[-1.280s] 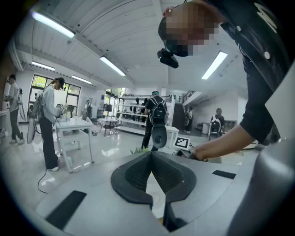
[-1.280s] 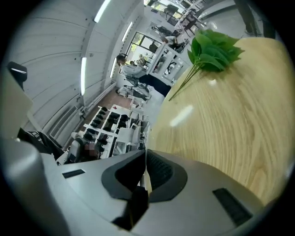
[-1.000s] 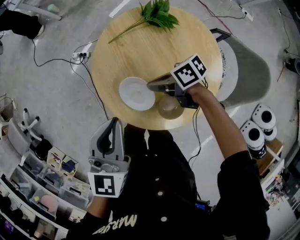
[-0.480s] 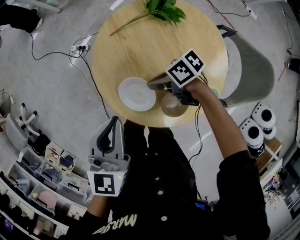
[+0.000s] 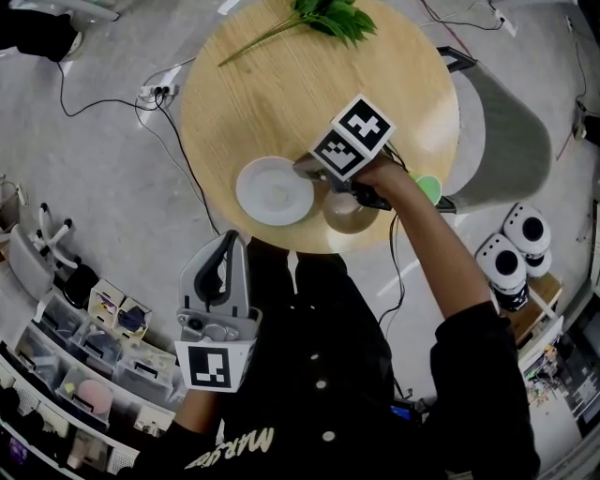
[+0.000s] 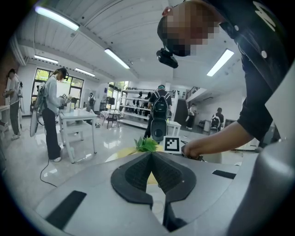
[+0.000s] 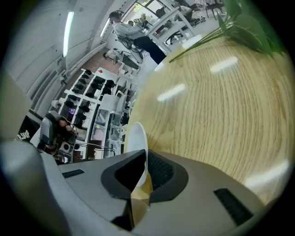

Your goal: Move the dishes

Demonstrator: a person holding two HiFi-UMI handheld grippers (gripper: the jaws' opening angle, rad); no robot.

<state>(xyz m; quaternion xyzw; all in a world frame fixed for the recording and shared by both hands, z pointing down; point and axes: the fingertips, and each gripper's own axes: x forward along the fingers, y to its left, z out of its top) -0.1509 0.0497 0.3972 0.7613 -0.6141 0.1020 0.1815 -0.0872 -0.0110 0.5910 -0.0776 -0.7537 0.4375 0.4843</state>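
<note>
Where the round wooden table (image 5: 281,103) stood on a grey floor (image 5: 94,187), black cables (image 5: 89,105) and a power strip (image 5: 155,91) trailed off to its left. Shelves of storage bins (image 5: 84,366) filled the near-left corner. The left gripper view showed a bright hall with ceiling light strips (image 6: 115,57), white tables (image 6: 76,117) and several people standing far off.

A grey chair (image 5: 502,141) sat against the table's right side, with white rounded housings (image 5: 514,258) on the floor near it. A green leafy sprig (image 5: 323,17) lay at the far edge of the tabletop, well apart from the dishes. A tan bowl (image 5: 345,216) stood at the near edge, just right of the white plate (image 5: 272,192). The bowl was partly covered by the right gripper (image 5: 307,169) and the person's right hand (image 5: 380,180). A small green thing (image 5: 427,187) showed at the right rim, too hidden to name.

The plate was round, plain and shallow, with a faint ring at its middle, and it sat at the near left of the tabletop. The right gripper reached over the bowl from the right, its 2 jaws clamped on the plate's right rim with the thin white edge pinched between the pads. Whether the plate rested on the wood or was raised could not be told. The left gripper (image 5: 226,244) hung off the table on the near side, in front of the person's dark shirt (image 5: 319,375), jaws together with nothing between them.
</note>
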